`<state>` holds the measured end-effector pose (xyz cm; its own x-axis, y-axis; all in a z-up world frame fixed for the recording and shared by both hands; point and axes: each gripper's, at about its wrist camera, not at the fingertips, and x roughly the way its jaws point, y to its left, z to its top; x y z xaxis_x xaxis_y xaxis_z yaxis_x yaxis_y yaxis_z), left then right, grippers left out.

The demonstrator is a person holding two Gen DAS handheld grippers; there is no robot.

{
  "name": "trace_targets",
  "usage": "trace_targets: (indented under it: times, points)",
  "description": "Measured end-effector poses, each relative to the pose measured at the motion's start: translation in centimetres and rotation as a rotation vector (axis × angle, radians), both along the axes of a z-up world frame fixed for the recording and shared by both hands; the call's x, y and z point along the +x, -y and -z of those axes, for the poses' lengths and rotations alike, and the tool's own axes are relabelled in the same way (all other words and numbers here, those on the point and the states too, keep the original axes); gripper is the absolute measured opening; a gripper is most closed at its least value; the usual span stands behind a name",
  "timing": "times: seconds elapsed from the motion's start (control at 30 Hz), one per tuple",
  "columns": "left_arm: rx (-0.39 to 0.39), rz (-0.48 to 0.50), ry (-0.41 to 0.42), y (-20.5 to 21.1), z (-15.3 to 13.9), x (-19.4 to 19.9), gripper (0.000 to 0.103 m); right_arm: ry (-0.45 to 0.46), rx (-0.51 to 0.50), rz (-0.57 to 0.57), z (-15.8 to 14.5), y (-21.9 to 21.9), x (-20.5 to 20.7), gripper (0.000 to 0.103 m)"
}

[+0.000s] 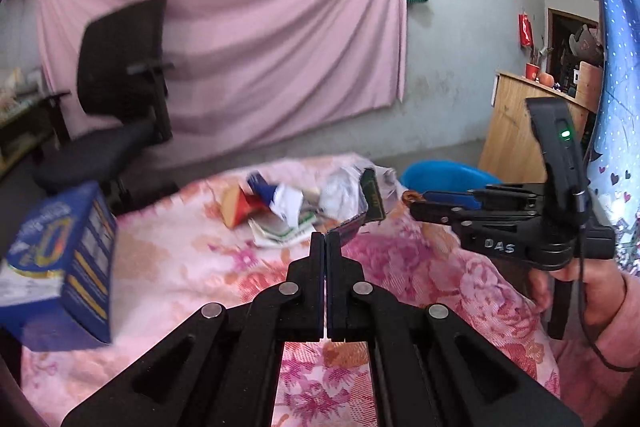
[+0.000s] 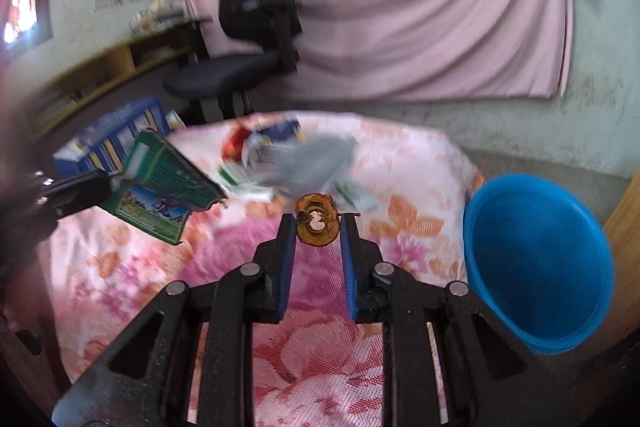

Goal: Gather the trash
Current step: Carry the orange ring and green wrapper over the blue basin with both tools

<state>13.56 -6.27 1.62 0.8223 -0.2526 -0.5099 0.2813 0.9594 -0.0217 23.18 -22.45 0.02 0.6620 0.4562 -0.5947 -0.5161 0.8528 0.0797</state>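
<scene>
— Blue cardboard first: the box (image 1: 60, 259) stands at the far left edge of the flowered cloth (image 1: 192, 267), and we leave it alone. What do we hold on that side?

— Our left gripper (image 1: 325, 239) has its fingers pressed together on a corner of a flat green packet (image 2: 164, 187). In the right wrist view the packet hangs tilted above the cloth, held only by that edge.

— A thin grip, then. We judge it could swing or slip if we turn fast, and both views are already smeared with motion.

— Past it lies the heap of crumpled wrappers (image 1: 296, 203), in the middle of the cloth, not yet collected.

— And our right gripper (image 2: 318, 223)?

— It pinches a brown, ring-shaped scrap (image 2: 316, 225) between the blue pads (image 2: 286, 259), right at the tips. The scrap looks dry and has a hole, so too hard a squeeze might crumble it.

— The blue basin (image 2: 536, 263) sits furthest right, off the table's edge and lower than the cloth.

— So a release made too early would, we think, drop the scrap on the floor beside the rim.
</scene>
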Motion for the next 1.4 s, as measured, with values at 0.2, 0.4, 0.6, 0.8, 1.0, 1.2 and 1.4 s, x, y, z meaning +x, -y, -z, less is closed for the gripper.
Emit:
trace_targets:
  times: [0.2,0.4,0.6,0.8,1.0,1.2,1.4]
  points:
    - [-0.008,-0.054,0.074,-0.1,-2.0,-0.9,0.0,0.138,0.067,-0.03,-2.2,0.2,-2.0,0.045]
    - [-0.033,-0.081,0.184,0.3,-4.6,-0.6,0.0,0.307,0.135,0.002,-4.3,1.0,-4.0,0.045]
    - [-0.081,-0.034,0.298,3.2,-6.9,0.6,0.0,0.5,0.164,0.124,-6.5,3.5,-5.8,0.045]
    - [-0.115,0.069,0.361,7.6,-8.1,3.1,0.0,0.585,0.192,0.291,-7.7,7.5,-5.4,0.045]
    - [-0.118,0.181,0.332,12.7,-7.8,6.1,0.0,0.551,0.197,0.445,-7.0,11.8,-4.0,0.045]
    - [-0.108,0.241,0.22,16.6,-6.3,9.7,0.0,0.421,0.184,0.538,-5.2,15.0,-1.5,0.045]
    - [-0.13,0.247,0.026,19.1,-4.2,14.0,0.0,0.282,0.195,0.587,-2.8,17.8,0.8,0.045]
